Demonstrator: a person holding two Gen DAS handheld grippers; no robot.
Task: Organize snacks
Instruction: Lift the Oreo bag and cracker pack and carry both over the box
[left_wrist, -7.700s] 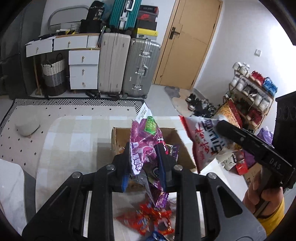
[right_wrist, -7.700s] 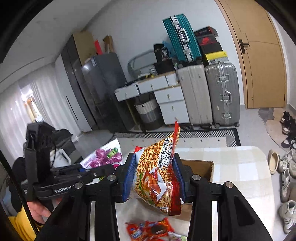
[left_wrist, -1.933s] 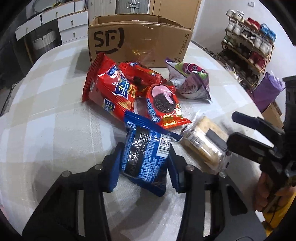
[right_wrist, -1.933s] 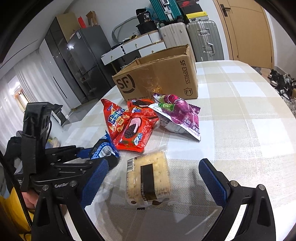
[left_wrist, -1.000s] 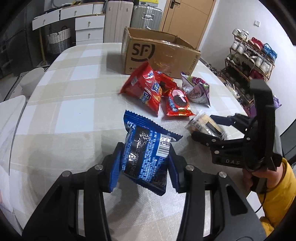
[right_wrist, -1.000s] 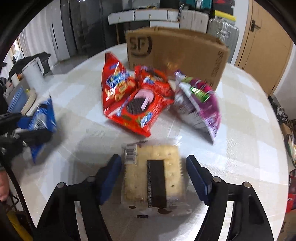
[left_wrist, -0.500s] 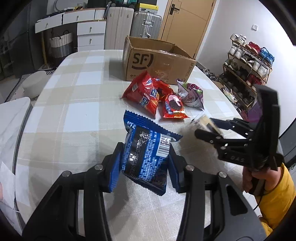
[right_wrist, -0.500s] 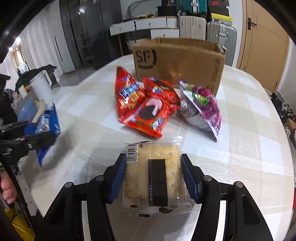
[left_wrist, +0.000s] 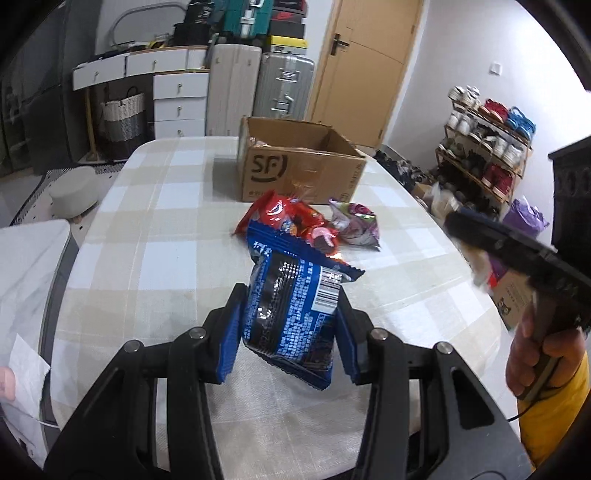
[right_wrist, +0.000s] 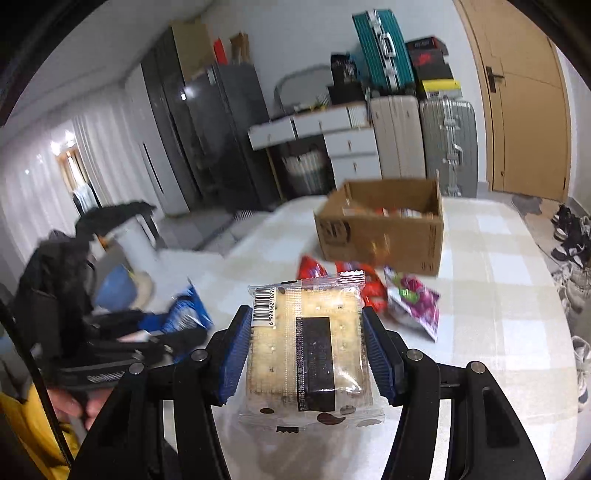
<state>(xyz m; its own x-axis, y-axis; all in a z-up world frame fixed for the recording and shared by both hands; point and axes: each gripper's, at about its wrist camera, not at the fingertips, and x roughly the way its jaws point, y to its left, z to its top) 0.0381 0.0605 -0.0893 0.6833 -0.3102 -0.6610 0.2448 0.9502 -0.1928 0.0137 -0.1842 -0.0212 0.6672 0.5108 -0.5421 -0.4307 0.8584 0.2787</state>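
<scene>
My left gripper (left_wrist: 290, 332) is shut on a blue cookie packet (left_wrist: 291, 306) and holds it above the checked table (left_wrist: 155, 266). My right gripper (right_wrist: 308, 354) is shut on a clear cracker pack (right_wrist: 308, 347) with a dark band, lifted off the table. The open cardboard SF box (left_wrist: 295, 170) stands at the far side of the table and holds several snacks; it also shows in the right wrist view (right_wrist: 384, 225). Red snack bags (left_wrist: 284, 218) and a purple bag (left_wrist: 356, 227) lie in front of the box. The right gripper shows blurred in the left wrist view (left_wrist: 509, 247).
Suitcases (left_wrist: 258, 85) and white drawers (left_wrist: 177, 99) stand beyond the table. A shoe rack (left_wrist: 487, 147) is at the right. A dark fridge (right_wrist: 218, 136) stands at the back left. A wooden door (left_wrist: 365, 62) is behind the box.
Both grippers have risen with their packs and now look toward the box. The right gripper closed on the cracker pack and lifted it off the table.
</scene>
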